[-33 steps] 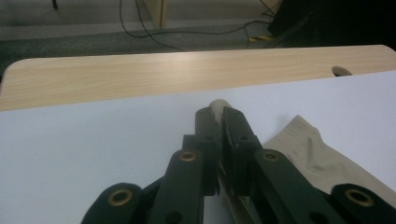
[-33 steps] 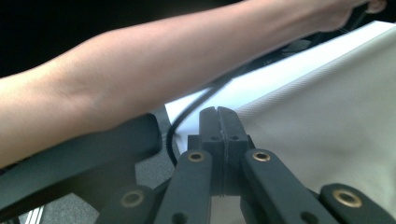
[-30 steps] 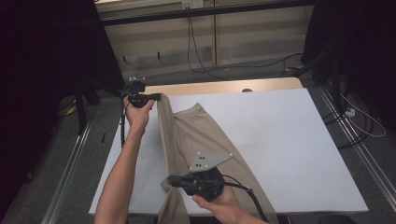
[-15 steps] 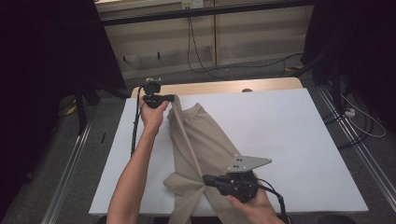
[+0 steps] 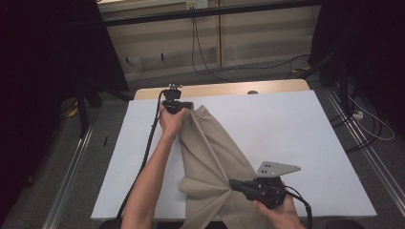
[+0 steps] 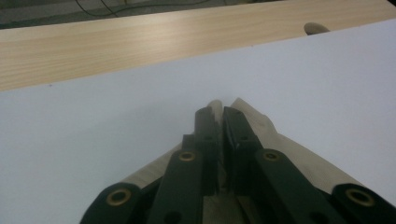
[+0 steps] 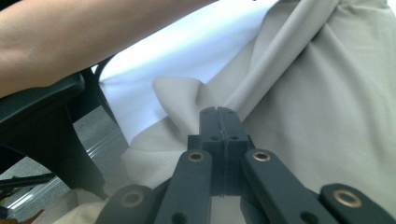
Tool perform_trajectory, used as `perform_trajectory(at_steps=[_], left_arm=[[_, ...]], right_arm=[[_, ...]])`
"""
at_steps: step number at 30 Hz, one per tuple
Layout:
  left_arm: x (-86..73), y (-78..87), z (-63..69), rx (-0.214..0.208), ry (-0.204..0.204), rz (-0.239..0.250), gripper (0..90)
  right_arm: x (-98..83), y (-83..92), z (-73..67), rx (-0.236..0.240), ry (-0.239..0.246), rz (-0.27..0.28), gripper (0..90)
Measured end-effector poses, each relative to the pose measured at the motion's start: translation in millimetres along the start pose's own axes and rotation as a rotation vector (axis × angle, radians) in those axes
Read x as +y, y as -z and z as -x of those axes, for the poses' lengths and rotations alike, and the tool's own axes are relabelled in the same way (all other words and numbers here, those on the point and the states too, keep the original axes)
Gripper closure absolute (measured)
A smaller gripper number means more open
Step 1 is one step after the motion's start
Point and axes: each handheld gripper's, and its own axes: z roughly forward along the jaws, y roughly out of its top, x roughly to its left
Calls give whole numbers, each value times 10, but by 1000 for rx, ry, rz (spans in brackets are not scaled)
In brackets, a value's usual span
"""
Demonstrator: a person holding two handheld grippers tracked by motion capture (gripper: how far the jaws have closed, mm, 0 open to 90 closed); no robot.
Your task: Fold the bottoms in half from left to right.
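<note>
Left gripper point(image 5: 185, 106): clenched on the beige cloth's point(image 5: 215, 157) far corner, anchoring it.
Right gripper point(image 5: 235, 184): clenched on the near edge, so the cloth is stretched over the counter point(image 5: 296, 124).

This looks like a lab or test room, not a home. A white table point(image 5: 296, 129) stands alone with dark curtains point(image 5: 52, 57) on both sides. Cables point(image 5: 205, 52) hang down the plain wall behind it, and metal rails point(image 5: 71, 162) run along the grey floor.

Cloth point(image 5: 210, 157) on the table point(image 5: 296, 129), between far-left and near-right tongs
</note>
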Motion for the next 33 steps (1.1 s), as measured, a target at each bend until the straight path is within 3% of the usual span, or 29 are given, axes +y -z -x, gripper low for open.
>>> perform_trajectory(at_steps=[9,10,14,23,24,25,28,29,30,33], left_arm=[[46,-200,111,5,-13,-22,843],[59,-255,153,10,-23,-32,842],[75,-354,213,5,-24,-46,836],[72,-521,325,-8,-42,-47,803],[72,-537,332,-21,-45,-47,712],[69,-544,342,-28,-44,-36,712],[72,-486,358,-29,-69,-14,495],[76,-449,363,-22,-73,-8,495],[70,-352,368,-36,-79,11,421],[45,-247,373,-29,-76,37,342]], right_arm=[[-102,154,209,-81,-3,-18,900],[-158,181,291,-101,-28,-31,900],[-233,224,402,-144,-48,-64,900],[-308,282,511,-200,-71,-112,900],[-325,276,527,-214,-70,-136,900],[-325,276,527,-214,-70,-136,900],[-364,269,571,-237,-85,-168,900],[-364,269,571,-237,-85,-168,900],[-369,267,580,-238,-86,-171,900],[-368,265,587,-250,-88,-175,900]])
